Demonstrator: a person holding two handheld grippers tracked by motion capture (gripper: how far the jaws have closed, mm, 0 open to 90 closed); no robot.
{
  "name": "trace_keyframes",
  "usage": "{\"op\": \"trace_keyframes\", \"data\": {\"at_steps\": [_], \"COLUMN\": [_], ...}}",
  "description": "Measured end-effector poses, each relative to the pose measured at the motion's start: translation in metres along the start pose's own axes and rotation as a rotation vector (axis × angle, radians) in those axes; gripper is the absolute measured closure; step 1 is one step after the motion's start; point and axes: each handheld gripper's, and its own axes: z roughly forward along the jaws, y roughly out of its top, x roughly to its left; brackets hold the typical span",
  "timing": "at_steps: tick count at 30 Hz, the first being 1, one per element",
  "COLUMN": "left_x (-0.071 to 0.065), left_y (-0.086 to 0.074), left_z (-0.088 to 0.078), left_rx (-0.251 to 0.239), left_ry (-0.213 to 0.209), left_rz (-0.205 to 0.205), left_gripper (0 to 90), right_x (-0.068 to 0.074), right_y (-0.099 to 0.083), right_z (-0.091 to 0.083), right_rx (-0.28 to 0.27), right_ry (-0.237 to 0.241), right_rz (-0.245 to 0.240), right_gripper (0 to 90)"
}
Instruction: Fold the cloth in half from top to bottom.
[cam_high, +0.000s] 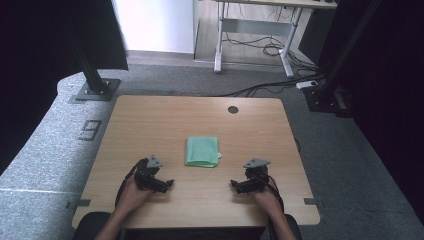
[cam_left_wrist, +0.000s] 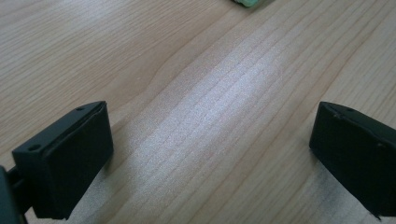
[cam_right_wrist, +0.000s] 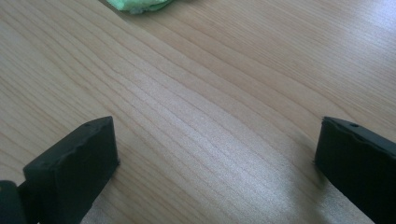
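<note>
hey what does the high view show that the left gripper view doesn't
High view alone: the whole folded green cloth lying flat mid-table, both hands, the right gripper on the near right, a round hole near the table's far edge, grey carpet.

Left gripper view alone: a close look at the left gripper and its black fingers, wide apart with bare wood between them.

Both: the wooden table and the cloth, with just its corner peeking in at the left gripper view's top edge.

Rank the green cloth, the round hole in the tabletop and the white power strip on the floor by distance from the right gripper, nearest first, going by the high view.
From the right gripper:
1. green cloth, folded at the table's middle, to the gripper's left.
2. round hole, near the table's far edge.
3. white power strip, on the floor beyond the table's far right corner.
</note>
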Motion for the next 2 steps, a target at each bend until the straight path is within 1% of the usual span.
{"op": "trace_keyframes", "data": {"at_steps": [2], "left_x": [0.0000], "left_y": [0.0000], "left_z": [0.0000], "left_rx": [0.000], "left_ry": [0.000], "left_rz": [0.000], "left_gripper": [0.0], "right_x": [-0.0001], "right_y": [0.0000], "right_z": [0.0001], "right_rx": [-0.001], "right_ry": [-0.001], "right_rz": [-0.002], "right_gripper": [0.0]}}
